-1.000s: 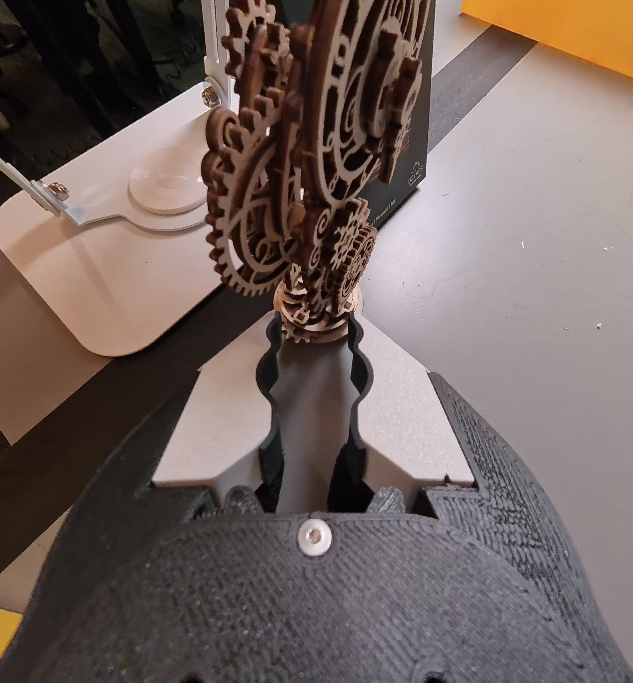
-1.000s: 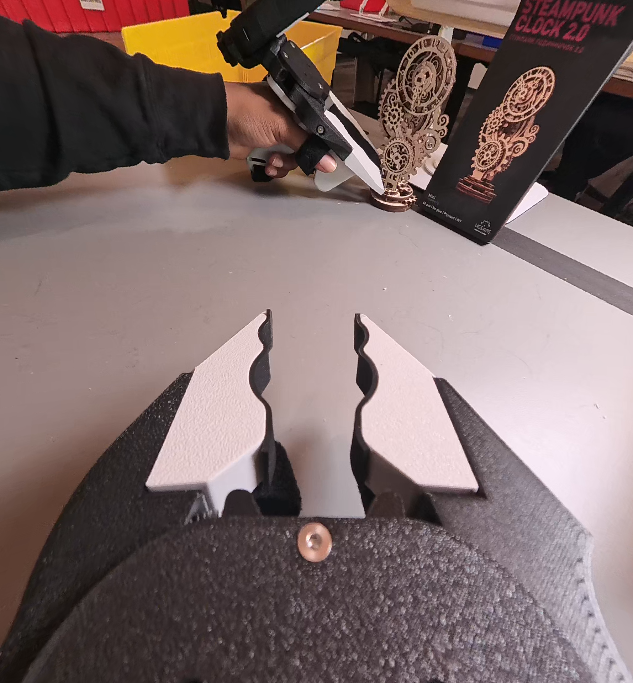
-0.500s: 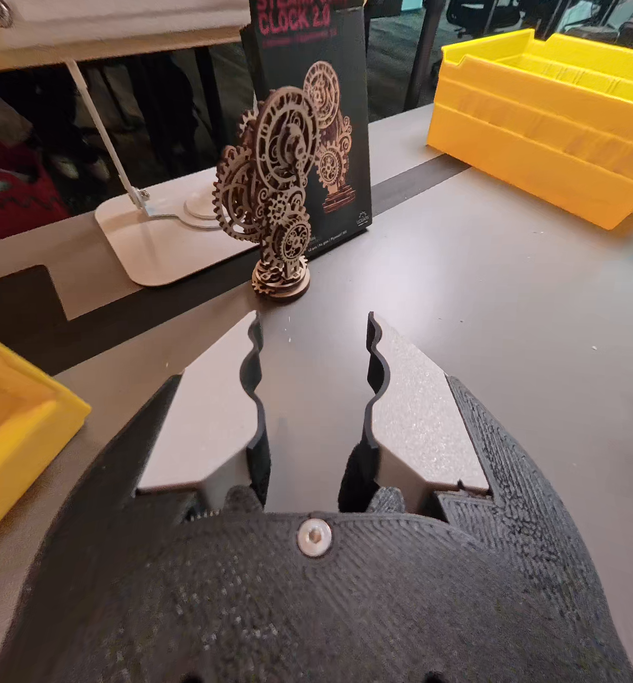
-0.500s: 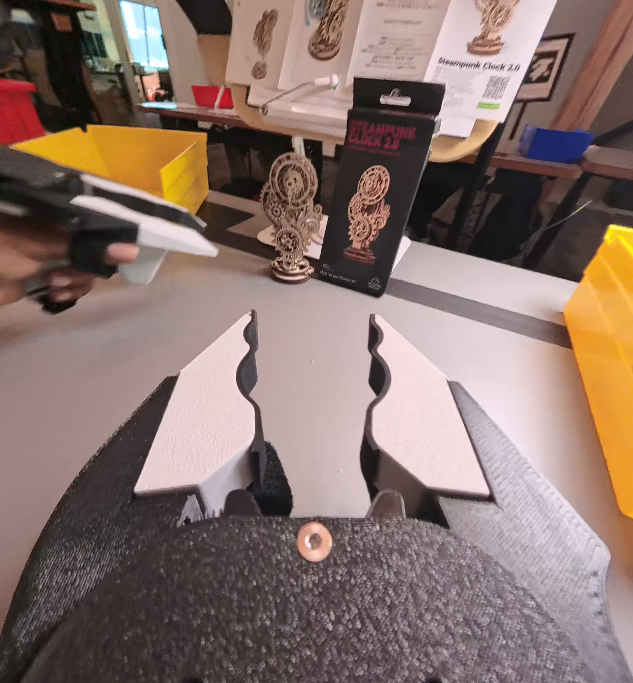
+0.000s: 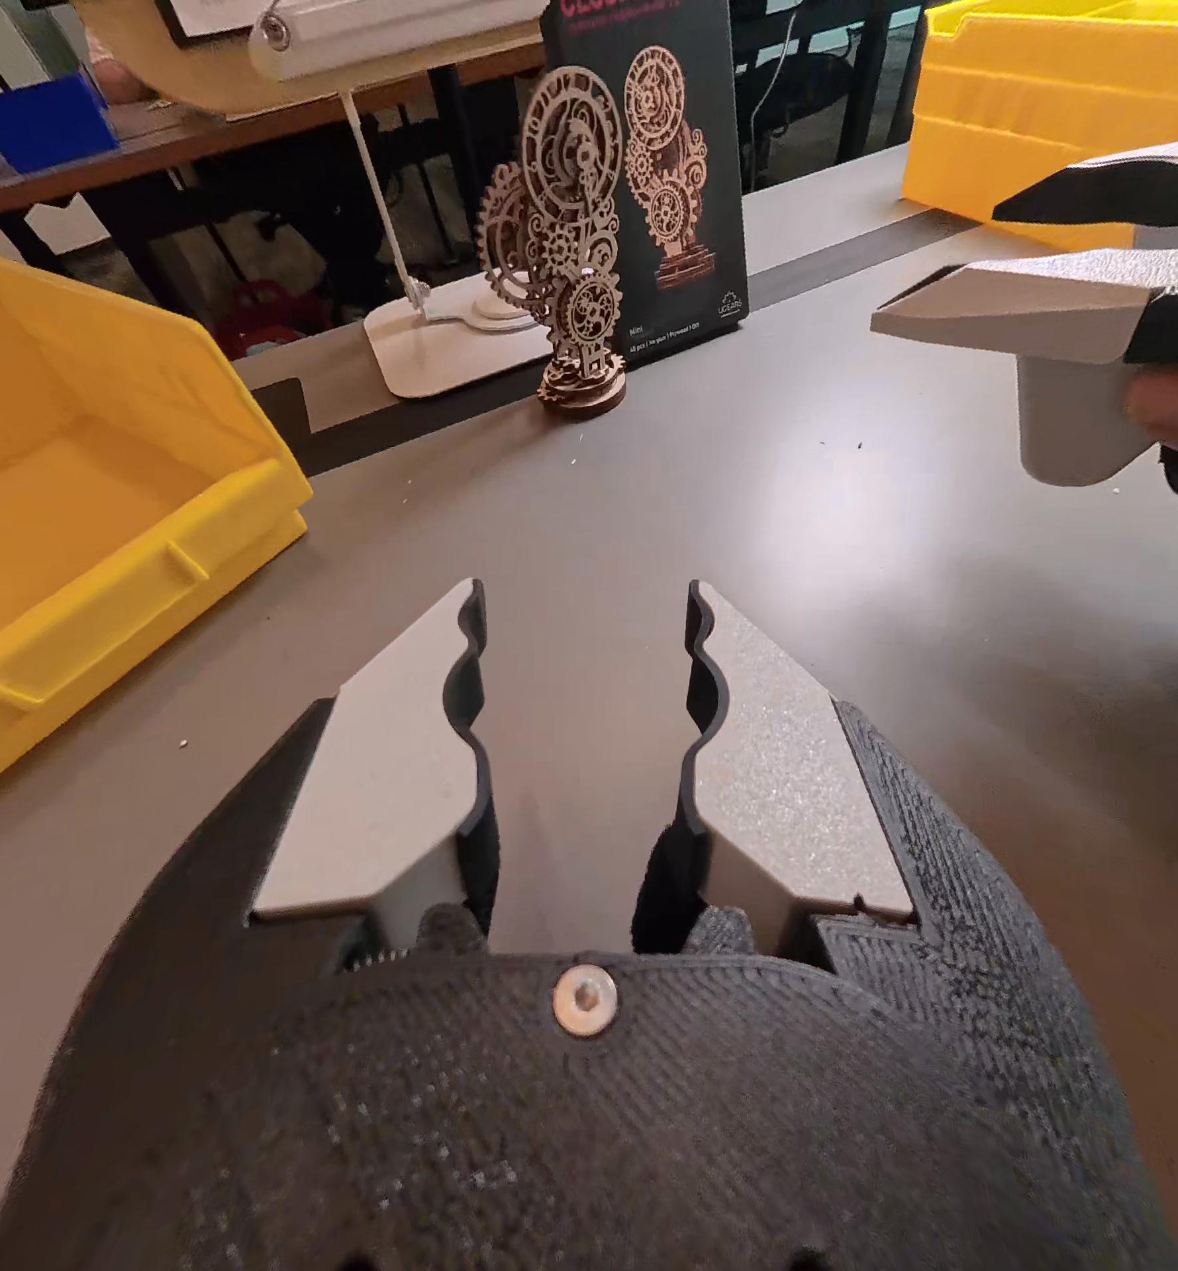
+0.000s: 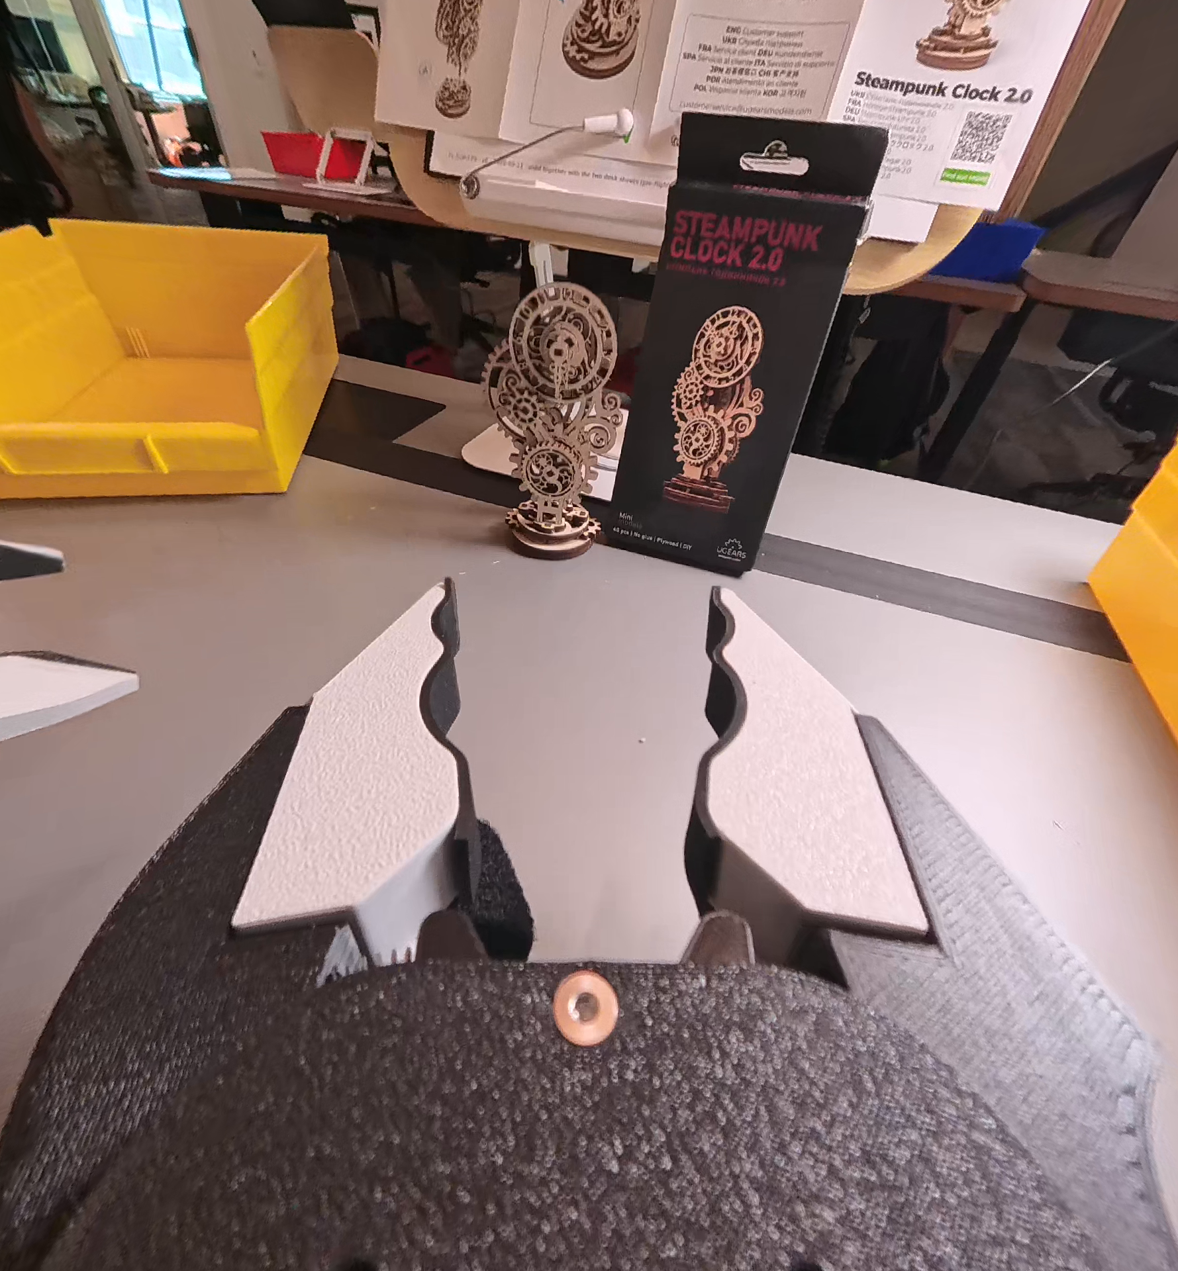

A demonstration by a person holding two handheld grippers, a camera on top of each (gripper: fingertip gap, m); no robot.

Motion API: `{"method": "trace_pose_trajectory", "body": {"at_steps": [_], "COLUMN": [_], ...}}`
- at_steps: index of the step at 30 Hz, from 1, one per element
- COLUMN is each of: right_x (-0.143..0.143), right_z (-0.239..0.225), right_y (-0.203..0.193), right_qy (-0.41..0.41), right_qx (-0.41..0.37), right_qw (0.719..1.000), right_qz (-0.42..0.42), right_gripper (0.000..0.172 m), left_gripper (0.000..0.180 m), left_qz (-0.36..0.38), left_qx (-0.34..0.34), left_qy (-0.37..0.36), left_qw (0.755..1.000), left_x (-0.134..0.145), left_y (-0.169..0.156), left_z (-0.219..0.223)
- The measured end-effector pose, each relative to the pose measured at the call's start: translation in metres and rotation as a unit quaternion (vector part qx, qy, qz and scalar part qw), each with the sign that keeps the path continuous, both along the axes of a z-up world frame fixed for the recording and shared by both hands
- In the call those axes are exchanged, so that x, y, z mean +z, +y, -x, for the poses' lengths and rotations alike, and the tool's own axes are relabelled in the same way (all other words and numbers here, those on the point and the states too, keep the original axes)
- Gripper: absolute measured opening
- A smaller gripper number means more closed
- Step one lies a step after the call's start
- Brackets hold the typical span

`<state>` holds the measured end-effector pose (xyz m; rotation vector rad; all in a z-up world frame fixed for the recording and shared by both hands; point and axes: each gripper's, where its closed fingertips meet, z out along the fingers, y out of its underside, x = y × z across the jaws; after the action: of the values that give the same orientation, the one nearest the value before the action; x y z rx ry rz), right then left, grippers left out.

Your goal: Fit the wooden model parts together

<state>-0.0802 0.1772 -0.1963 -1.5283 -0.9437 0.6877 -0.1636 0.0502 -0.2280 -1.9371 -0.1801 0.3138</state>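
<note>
Both claws released above the grey desk (image 6: 916, 722): left claw (image 5: 584, 598) and right claw (image 6: 580, 591) spread wide, grasping nothing. Assembled wooden clock model (image 6: 555, 426) stands upright on the desk well ahead of them, just beside the black box (image 6: 751, 357).

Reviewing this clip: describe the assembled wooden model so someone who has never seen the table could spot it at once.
Find the tall black product box standing at the far side of the grey table. The wooden gear clock model stands upright just left of it, on a round base. Unlike the clock printed on the box, it is a real, see-through stack of pale gears.
</note>
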Motion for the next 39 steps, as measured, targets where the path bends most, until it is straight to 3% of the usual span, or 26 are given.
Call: {"method": "trace_pose_trajectory", "body": {"at_steps": [7,17,27,39], "right_x": [-0.006,-0.014,-0.020,-0.016], "right_z": [0.000,-0.001,0.003,0.001], "right_y": [-0.003,0.003,0.012,0.012], "right_qy": [-0.013,-0.020,-0.028,-0.024], "right_qx": [0.001,0.003,0.003,0.004], "right_qw": [1.000,1.000,1.000,1.000], "right_qz": [-0.009,-0.002,0.000,-0.010], "right_gripper": [0.071,0.070,0.071,0.071], "left_gripper": [0.058,0.058,0.040,0.050], "left_qz": [0.001,-0.009,-0.011,-0.030], "left_qx": [0.005,0.081,0.113,0.112], "left_qy": [-0.024,-0.026,-0.034,-0.041], "left_qw": [1.000,0.996,0.993,0.992], "left_x": [-0.014,-0.014,-0.015,-0.011], "left_y": [0.049,0.110,0.122,0.120], "left_z": [-0.028,-0.018,-0.009,-0.009]}}
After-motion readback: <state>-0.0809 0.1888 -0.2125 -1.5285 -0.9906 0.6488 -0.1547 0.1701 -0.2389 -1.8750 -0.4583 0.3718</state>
